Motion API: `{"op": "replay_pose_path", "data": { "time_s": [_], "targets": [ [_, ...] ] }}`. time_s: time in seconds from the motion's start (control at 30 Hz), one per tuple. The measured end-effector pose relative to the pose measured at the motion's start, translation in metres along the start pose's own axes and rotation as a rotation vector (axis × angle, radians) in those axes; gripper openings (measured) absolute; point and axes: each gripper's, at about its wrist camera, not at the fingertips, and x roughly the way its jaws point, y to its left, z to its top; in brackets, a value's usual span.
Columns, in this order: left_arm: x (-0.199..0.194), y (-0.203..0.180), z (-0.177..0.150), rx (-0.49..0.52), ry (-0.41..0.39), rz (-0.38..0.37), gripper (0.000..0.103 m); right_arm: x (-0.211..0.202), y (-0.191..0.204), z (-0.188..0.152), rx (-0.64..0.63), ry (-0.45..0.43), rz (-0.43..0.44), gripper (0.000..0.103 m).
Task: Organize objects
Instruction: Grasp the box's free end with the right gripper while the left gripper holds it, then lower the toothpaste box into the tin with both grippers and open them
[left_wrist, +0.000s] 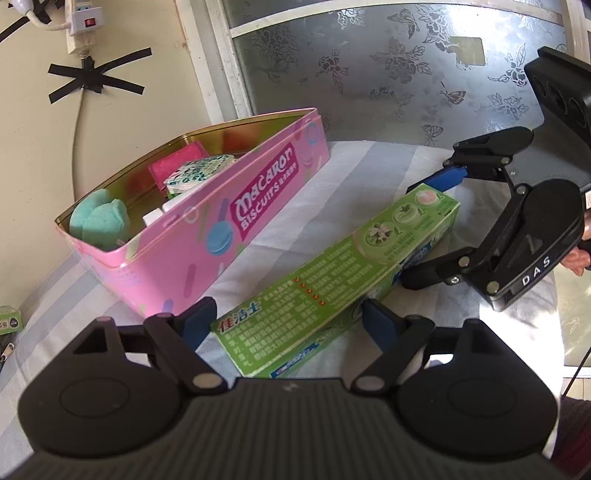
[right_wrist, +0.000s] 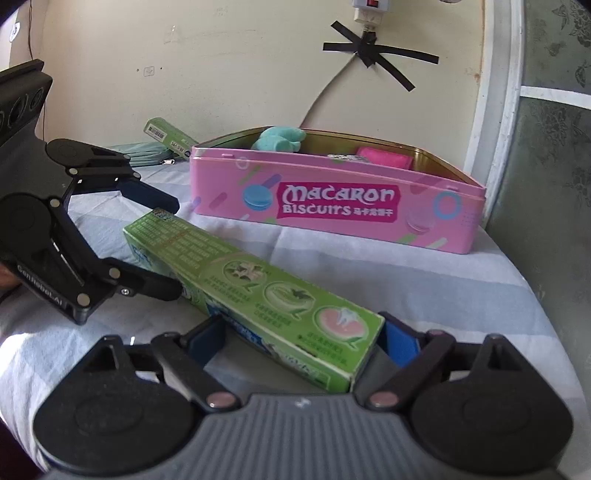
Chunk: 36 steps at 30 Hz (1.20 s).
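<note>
A long green toothpaste box (left_wrist: 351, 266) (right_wrist: 240, 280) lies across the striped cloth, just in front of an open pink "Macaron Biscuits" tin (left_wrist: 221, 236) (right_wrist: 332, 221). My left gripper (left_wrist: 288, 325) (right_wrist: 166, 247) has its blue pads pressed on both sides of one end of the box. At the other end my right gripper (right_wrist: 301, 343) (left_wrist: 432, 229) clamps the box the same way. Inside the tin lie teal round pieces (left_wrist: 98, 221) (right_wrist: 279, 138), a pink block (left_wrist: 177, 162) (right_wrist: 382, 157) and a patterned packet (left_wrist: 199, 173).
A second green box (right_wrist: 166, 134) and a teal pouch (right_wrist: 144, 153) lie by the wall beyond the left gripper. A small green carton (left_wrist: 11, 319) sits at the cloth's left edge. A frosted window (left_wrist: 388, 66) and a wall with a power strip (left_wrist: 83, 22) close the far side.
</note>
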Motion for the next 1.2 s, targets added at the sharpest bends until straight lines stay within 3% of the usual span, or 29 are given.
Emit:
{"op": "replay_pose_path", "data": {
  "time_s": [0.67,0.83,1.0,1.2],
  "targets": [
    [0.035,-0.038,0.029,0.092,-0.010,-0.001,0.091,-0.019,-0.039,-0.029,0.052,-0.084,-0.109,0.094],
    [0.027,-0.045,0.032,0.135,-0.051,0.024,0.087,-0.026,-0.030,-0.030,0.009,-0.113,-0.197,0.093],
    [0.005,-0.035,0.053,0.168,-0.148,0.083,0.087,-0.038,-0.025,-0.003,-0.057,-0.214,-0.268,0.093],
    [-0.009,0.000,0.082,0.178,-0.211,0.218,0.087,-0.024,-0.019,0.062,-0.156,-0.329,-0.292,0.093]
  ]
}}
